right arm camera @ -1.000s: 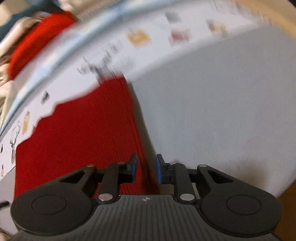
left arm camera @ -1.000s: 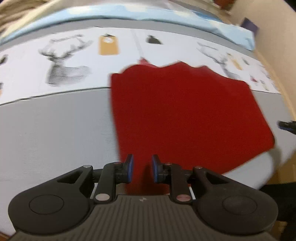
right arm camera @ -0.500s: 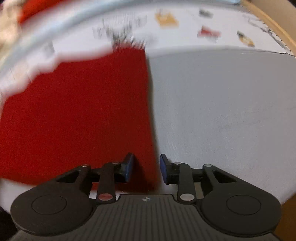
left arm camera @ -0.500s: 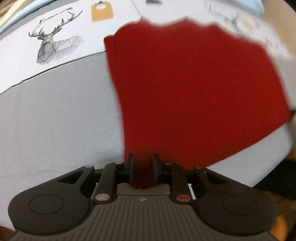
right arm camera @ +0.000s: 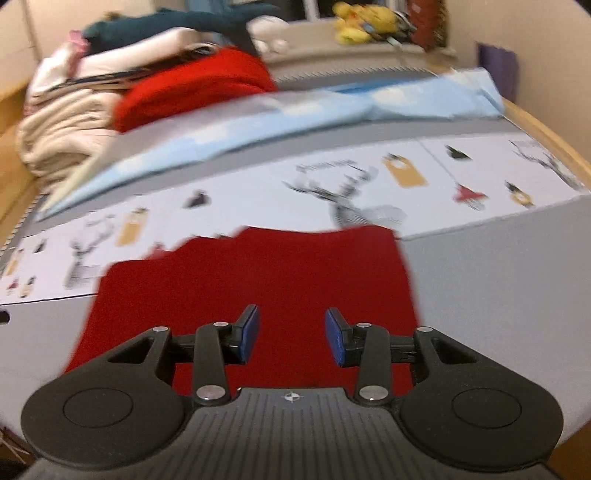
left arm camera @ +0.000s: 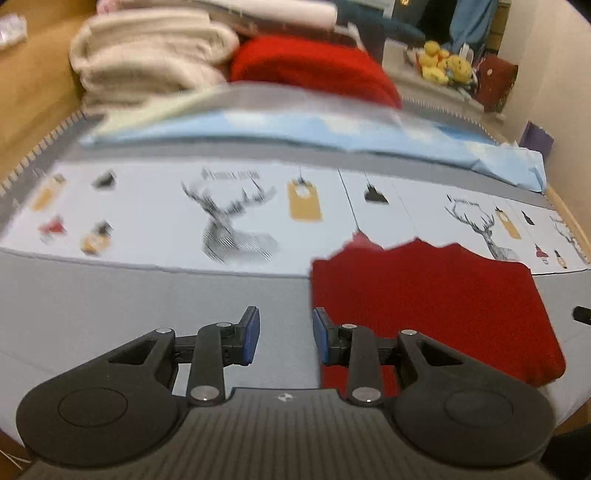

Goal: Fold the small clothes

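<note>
A red garment (left arm camera: 424, 299) lies flat on the grey table surface (left arm camera: 110, 302), folded to a rough rectangle with a jagged far edge. It also shows in the right wrist view (right arm camera: 258, 280). My left gripper (left arm camera: 285, 336) is open and empty, above the grey surface just off the garment's left edge. My right gripper (right arm camera: 291, 338) is open and empty, raised over the garment's near part. A tip of the other gripper (left arm camera: 581, 315) shows at the right edge of the left wrist view.
A white printed sheet with deer drawings (left arm camera: 229, 218) lies behind the garment. Beyond it are a light blue cloth (left arm camera: 332, 129), a pile of cream towels (left arm camera: 147, 62), a red bundle (left arm camera: 314, 70) and yellow plush toys (right arm camera: 362, 22).
Both grippers have let go of the garment's near edge, opened and lifted back. The garment now lies flat on the table.
</note>
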`<move>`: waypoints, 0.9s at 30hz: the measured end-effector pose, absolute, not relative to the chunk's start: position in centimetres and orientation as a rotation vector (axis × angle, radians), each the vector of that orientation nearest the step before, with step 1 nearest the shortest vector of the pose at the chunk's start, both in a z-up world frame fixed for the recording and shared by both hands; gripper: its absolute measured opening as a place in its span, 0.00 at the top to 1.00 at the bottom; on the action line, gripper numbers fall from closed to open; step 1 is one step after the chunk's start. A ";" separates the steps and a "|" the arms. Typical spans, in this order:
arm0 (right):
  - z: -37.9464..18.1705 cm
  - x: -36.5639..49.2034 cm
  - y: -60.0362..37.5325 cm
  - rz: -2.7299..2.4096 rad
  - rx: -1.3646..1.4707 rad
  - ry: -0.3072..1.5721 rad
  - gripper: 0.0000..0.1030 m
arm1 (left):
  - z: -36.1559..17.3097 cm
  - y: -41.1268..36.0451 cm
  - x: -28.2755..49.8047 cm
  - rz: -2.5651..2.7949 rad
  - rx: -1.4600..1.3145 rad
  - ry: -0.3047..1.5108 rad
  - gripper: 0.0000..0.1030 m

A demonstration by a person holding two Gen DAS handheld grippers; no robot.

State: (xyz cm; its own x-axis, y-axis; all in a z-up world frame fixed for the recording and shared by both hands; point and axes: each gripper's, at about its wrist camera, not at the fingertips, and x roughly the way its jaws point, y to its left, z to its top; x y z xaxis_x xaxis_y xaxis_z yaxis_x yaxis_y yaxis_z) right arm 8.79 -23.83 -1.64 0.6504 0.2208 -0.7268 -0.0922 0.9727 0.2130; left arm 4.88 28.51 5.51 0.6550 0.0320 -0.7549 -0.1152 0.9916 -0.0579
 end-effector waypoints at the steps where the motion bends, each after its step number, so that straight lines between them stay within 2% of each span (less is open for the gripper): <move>1: -1.6 8.4 -22.4 0.202 0.148 0.824 0.61 | 6.3 28.7 3.7 0.100 -0.097 0.826 0.62; 2: -1.8 8.2 -20.9 0.224 0.131 0.806 0.63 | 7.0 28.9 2.3 0.119 -0.107 0.794 0.61; 4: -1.8 7.2 -18.6 0.260 0.115 0.794 0.90 | 6.9 29.2 1.1 0.161 -0.155 0.732 0.61; 5: -2.0 6.7 -17.2 0.282 0.117 0.807 0.92 | 5.9 29.7 0.0 0.185 -0.179 0.722 0.61; 7: -3.0 6.5 -14.6 0.327 0.127 0.833 0.92 | 5.1 30.7 0.0 0.260 -0.206 0.823 0.62; 12: -4.1 5.1 -6.6 0.509 0.014 0.823 0.91 | 5.4 33.4 0.0 0.339 -0.204 0.804 0.61; 14: -4.8 4.4 -3.3 0.588 -0.035 0.832 0.88 | 5.2 34.5 0.1 0.356 -0.248 0.823 0.61; 15: -5.0 3.8 -2.0 0.624 -0.059 0.834 0.83 | 5.1 34.9 0.1 0.362 -0.260 0.825 0.61; 16: -5.5 3.4 -0.6 0.663 -0.090 0.831 0.76 | 5.1 35.1 0.1 0.369 -0.262 0.827 0.61; 20: -6.8 1.4 4.4 0.792 -0.244 0.795 0.60 | 4.0 36.6 0.1 0.381 -0.264 0.841 0.61; 21: -7.2 0.8 5.5 0.816 -0.287 0.788 0.50 | 3.8 36.8 0.0 0.382 -0.266 0.843 0.61; 22: -7.6 0.3 6.5 0.831 -0.325 0.782 0.45 | 3.6 36.9 0.2 0.383 -0.267 0.845 0.61; 27: -10.8 -1.0 10.0 0.815 -0.539 0.766 0.43 | 3.5 36.9 0.5 0.378 -0.263 0.852 0.61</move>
State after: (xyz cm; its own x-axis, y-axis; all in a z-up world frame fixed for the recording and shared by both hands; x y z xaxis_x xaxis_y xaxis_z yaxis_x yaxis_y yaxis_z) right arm -0.96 9.98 -10.78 0.4508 0.4400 -0.7767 -0.8023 0.5811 -0.1364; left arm 0.51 36.85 3.48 0.5989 0.2178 -0.7706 -0.4251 0.9020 -0.0754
